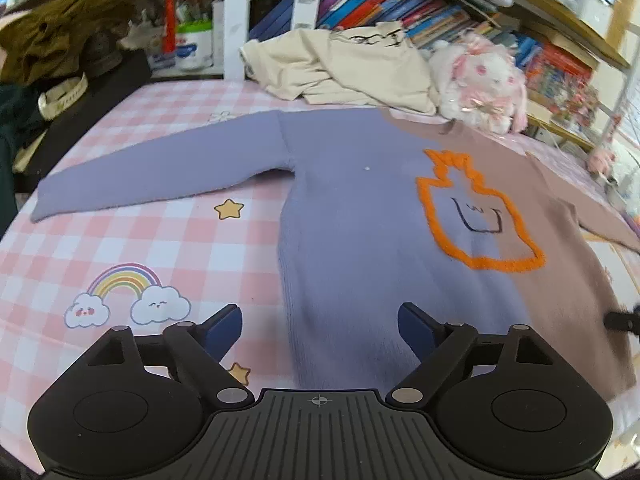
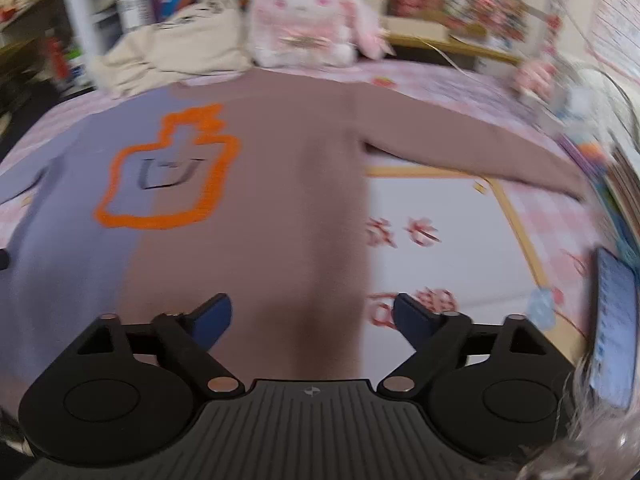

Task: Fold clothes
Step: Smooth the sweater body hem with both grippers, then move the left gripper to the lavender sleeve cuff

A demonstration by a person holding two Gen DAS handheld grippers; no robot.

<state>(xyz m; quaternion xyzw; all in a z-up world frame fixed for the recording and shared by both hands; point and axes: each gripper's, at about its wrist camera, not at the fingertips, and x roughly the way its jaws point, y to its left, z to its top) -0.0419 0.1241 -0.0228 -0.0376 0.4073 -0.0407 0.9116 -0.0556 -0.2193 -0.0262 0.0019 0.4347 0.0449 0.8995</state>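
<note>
Sweater spread flat, pink checked tablecloth, crowded bookshelves behind

Half-lilac, half-mauve sweater with orange outline; pink-checked tablecloth.

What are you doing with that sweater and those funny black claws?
Someone is getting ready to fold a sweater using two hand-held grippers. The sweater, half purple and half brown with an orange outline on its front, lies flat on the pink checked cloth with both sleeves spread out. The left gripper is over the purple bottom edge and the right gripper over the brown one. Both are open and holding nothing. No fold has been made yet.
</note>
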